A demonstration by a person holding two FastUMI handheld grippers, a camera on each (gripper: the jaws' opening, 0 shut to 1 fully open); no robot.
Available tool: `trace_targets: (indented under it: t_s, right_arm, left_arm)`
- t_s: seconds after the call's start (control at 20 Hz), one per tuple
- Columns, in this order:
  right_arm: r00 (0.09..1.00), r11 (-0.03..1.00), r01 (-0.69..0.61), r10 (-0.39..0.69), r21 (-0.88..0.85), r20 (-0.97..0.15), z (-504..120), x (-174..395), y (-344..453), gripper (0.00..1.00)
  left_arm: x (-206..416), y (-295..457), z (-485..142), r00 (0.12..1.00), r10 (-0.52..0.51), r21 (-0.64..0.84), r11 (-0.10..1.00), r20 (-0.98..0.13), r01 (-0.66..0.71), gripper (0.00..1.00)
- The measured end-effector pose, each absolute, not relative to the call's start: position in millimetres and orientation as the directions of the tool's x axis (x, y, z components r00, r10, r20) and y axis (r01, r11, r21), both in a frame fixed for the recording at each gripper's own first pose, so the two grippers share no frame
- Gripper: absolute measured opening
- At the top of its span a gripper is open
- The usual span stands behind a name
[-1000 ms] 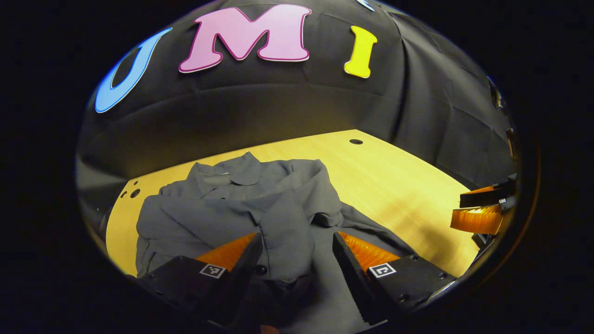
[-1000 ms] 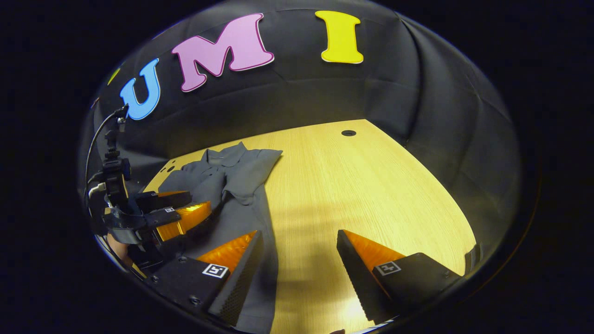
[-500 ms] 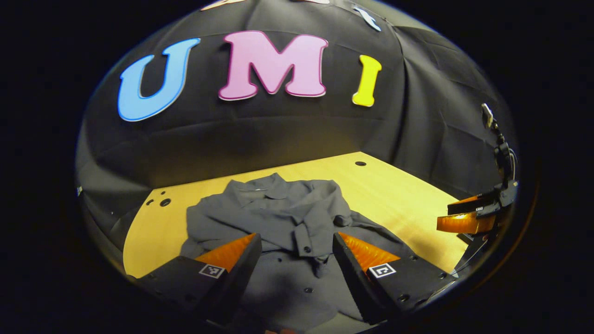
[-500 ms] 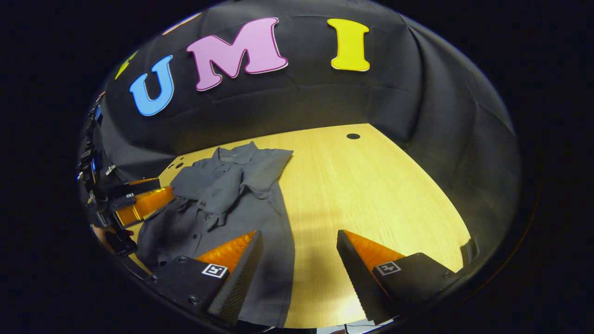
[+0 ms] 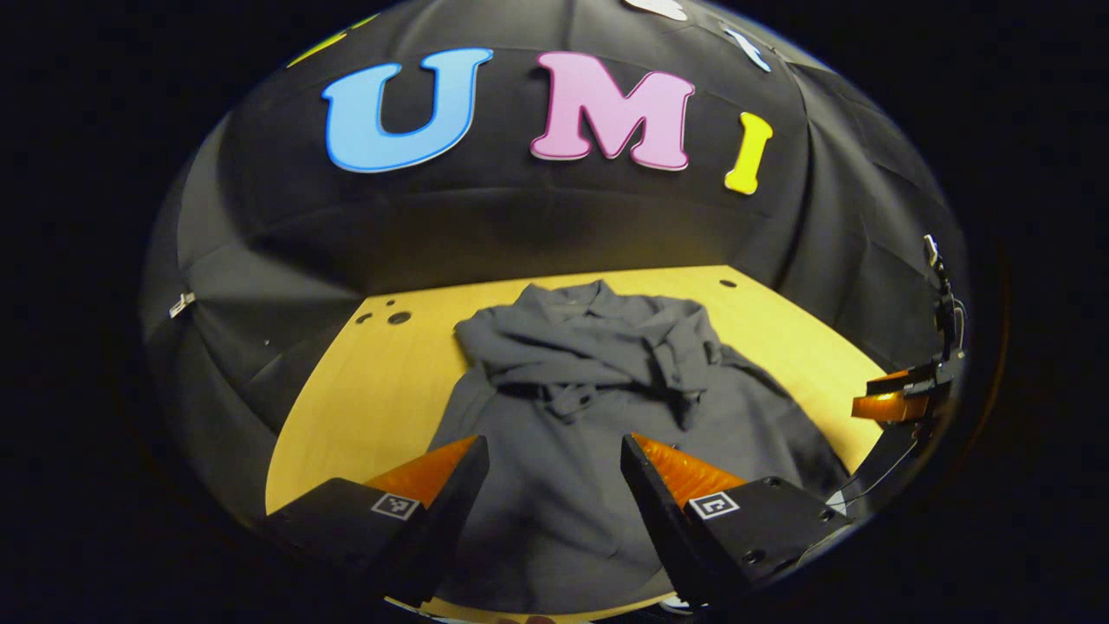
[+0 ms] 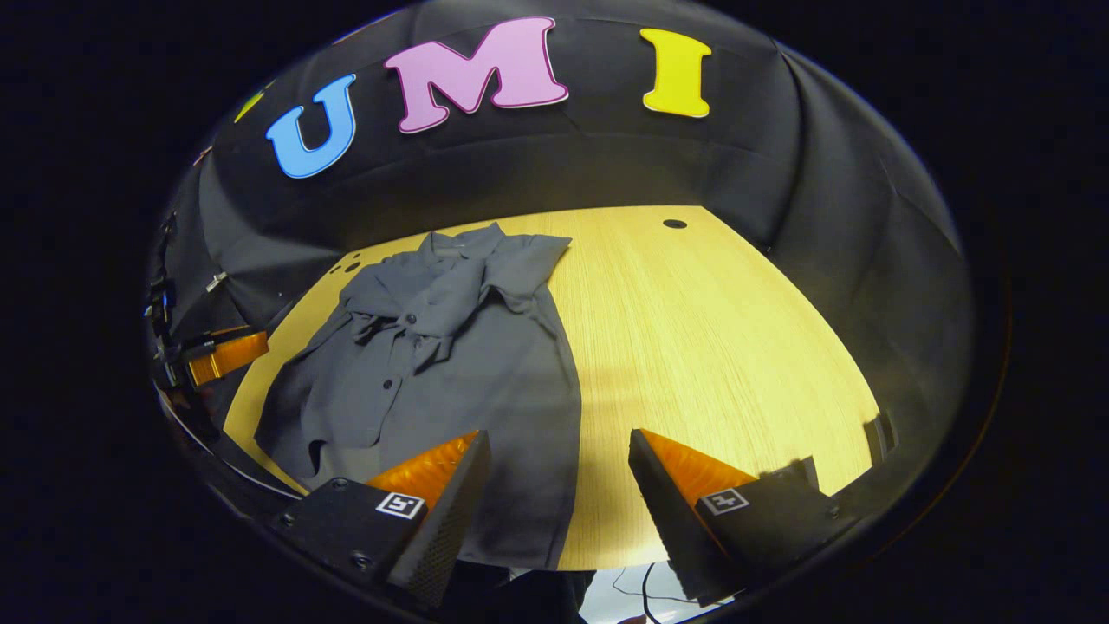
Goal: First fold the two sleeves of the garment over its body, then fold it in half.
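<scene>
Grey buttoned garment [image 6: 450, 364] lies flat, both sleeves [image 5: 554, 351] folded over.

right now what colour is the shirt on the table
Plain dark grey shirt, no pattern, seen best in the right gripper view.

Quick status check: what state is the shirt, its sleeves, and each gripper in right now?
Shirt: flat on the table, not yet folded in half.
Sleeves: folded over the body, bunched near the collar.
Left gripper: open, holding nothing.
Right gripper: open, holding nothing.
</scene>
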State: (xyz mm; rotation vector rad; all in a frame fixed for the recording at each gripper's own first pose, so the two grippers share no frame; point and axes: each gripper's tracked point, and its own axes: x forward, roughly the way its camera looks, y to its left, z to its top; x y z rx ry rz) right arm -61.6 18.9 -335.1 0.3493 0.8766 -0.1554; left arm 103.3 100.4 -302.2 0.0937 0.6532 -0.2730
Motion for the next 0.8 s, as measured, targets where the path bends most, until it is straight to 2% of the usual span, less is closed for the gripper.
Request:
trace_targets:
  t_s: [0.25, 0.8]
  right_arm:
    - [0.579, 0.938, 0.277, 0.01, 0.208, -0.815, -351, -89, 35, 0.99]
    - [0.469, 0.964, 0.21, 0.046, 0.161, -0.882, -405, -108, 75, 0.99]
  left_arm:
    - [66, 160, -341, 0.701, -0.143, 0.032, 0.973, -0.698, 0.23, 0.96]
    - [29, 201, -414, 0.567, -0.124, 0.023, 0.969, -0.815, 0.245, 0.97]
